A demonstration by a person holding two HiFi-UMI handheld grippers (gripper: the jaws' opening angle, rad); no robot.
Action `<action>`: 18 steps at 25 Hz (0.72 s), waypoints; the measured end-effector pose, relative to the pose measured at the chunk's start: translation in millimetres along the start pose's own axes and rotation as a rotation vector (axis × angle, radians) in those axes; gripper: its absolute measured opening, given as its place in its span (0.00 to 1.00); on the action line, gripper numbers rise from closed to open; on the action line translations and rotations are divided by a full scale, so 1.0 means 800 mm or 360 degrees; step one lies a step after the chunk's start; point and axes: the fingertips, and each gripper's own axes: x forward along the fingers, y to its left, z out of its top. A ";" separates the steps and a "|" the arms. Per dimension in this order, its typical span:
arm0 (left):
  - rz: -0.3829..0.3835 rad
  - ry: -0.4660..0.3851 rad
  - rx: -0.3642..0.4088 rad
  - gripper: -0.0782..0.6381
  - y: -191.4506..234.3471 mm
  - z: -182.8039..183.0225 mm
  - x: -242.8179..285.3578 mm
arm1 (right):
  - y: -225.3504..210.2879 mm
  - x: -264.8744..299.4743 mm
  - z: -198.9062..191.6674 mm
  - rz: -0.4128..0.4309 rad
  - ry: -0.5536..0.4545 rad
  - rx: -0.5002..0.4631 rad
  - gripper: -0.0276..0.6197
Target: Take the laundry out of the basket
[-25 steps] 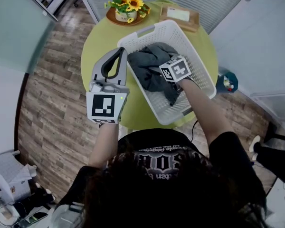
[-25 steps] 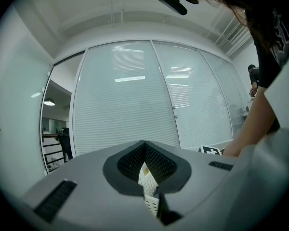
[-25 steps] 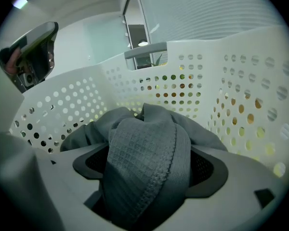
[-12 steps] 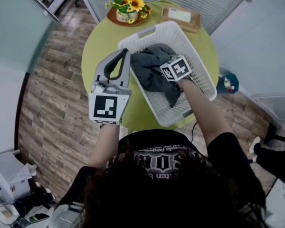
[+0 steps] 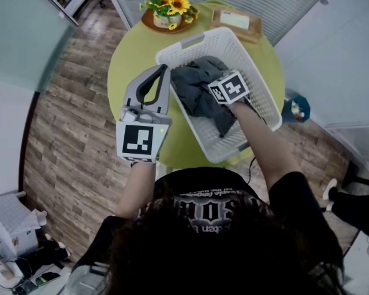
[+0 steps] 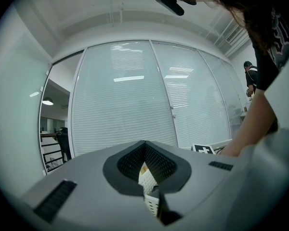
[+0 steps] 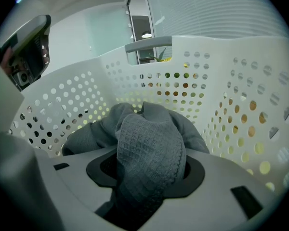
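Head view: white basket [image 5: 190, 42] on round green table [image 5: 132, 54], grey laundry [image 5: 194, 82] heaped inside; right gripper [image 5: 226, 92] down in the heap; left gripper [image 5: 162, 70] just beside the basket's left rim. Left gripper view: jaws together, nothing held. Right gripper view: jaws have just been closing; a fold of the laundry is bunched between them and clamped. Step judged: grasp made, lift not yet begun; next calls for a straight rise over the tall perforated walls, since trailing cloth may drag the rim; bare table lies left of the basket; flower pot [image 5: 167, 11] at far edge.
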 end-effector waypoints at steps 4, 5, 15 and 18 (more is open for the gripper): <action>0.0009 0.0006 -0.0001 0.11 0.000 -0.001 -0.005 | 0.001 -0.005 0.003 0.0005 -0.0026 0.0005 0.37; 0.0010 0.0007 -0.0002 0.11 -0.001 -0.001 -0.006 | 0.002 -0.007 0.004 0.0003 -0.0034 0.0002 0.37; 0.0023 0.0003 0.0001 0.11 -0.001 0.000 -0.012 | 0.009 -0.024 0.017 -0.0023 -0.0078 -0.0042 0.34; 0.0014 0.0003 -0.0005 0.11 -0.005 -0.001 -0.013 | 0.012 -0.033 0.024 -0.0039 -0.0106 -0.0057 0.34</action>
